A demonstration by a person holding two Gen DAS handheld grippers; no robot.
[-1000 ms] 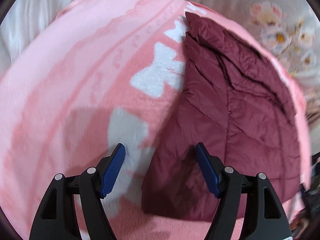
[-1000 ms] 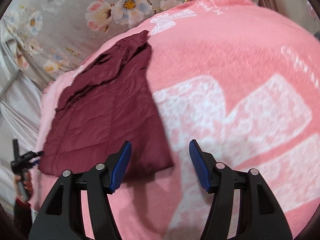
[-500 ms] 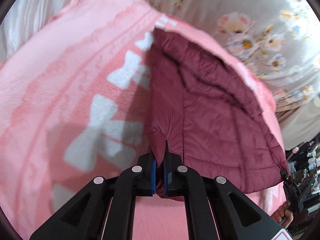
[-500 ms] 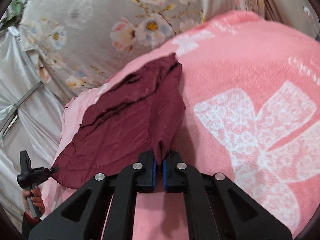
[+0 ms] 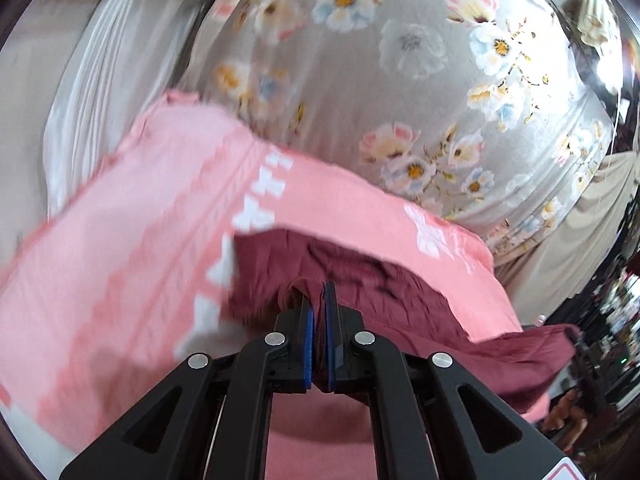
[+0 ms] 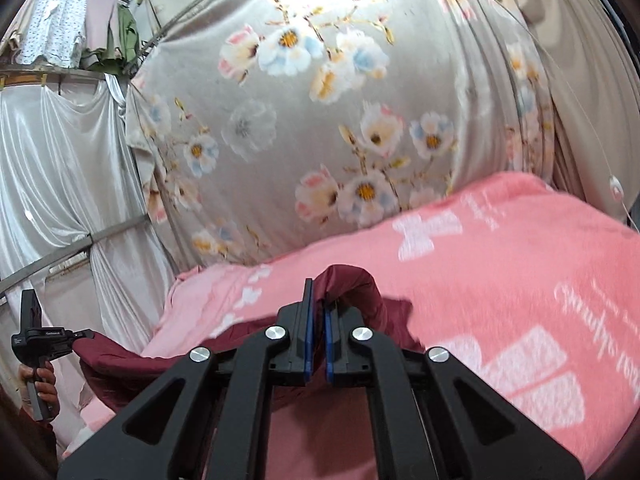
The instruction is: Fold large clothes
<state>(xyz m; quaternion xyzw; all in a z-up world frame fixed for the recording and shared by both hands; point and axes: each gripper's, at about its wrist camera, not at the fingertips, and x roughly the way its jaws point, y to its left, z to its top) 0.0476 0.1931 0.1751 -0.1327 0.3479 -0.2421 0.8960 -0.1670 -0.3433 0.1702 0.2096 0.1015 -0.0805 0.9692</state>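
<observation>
Maroon jacket (image 5: 384, 280) lies partly on the pink blanket (image 5: 120, 264), its near edge raised off the surface and held at two places. Left gripper (image 5: 318, 308): blue pads (image 5: 307, 340) pressed together with a fold of the maroon fabric pinched between them. Right gripper (image 6: 316, 312): pads (image 6: 307, 344) likewise clenched on a bunched hem of the same jacket (image 6: 356, 284), which humps up just past the fingertips. In the right wrist view the fabric stretches leftward to the other tool, where a hand (image 6: 40, 380) grips its handle. Floral curtain (image 6: 320, 120) hangs behind the blanket (image 6: 520, 280); white drapes (image 6: 60, 180) hang to its left. Left wrist view is motion-blurred.
</observation>
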